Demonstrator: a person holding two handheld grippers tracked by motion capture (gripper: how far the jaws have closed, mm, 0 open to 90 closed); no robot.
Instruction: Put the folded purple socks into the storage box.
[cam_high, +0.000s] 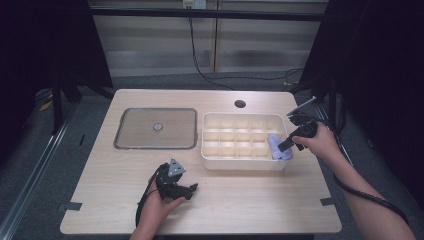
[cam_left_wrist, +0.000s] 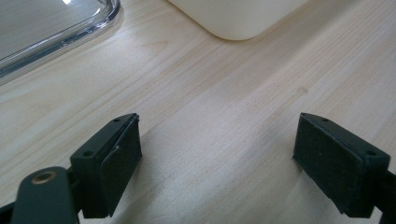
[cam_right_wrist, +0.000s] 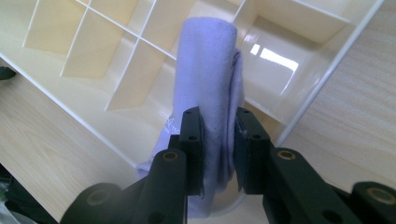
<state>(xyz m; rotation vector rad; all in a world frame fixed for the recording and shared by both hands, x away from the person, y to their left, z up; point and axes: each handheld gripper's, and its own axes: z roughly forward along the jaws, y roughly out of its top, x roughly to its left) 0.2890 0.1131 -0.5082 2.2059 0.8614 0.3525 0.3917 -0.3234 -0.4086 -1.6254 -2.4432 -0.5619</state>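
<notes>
A rolled lilac cloth (cam_right_wrist: 210, 79) is clamped between the jaws of the right gripper (cam_right_wrist: 218, 140), over the near right corner of the divided tray (cam_high: 215, 150). The left gripper (cam_left_wrist: 217, 158) is rested on the surface (cam_left_wrist: 224, 93), jaws parted around nothing.
</notes>
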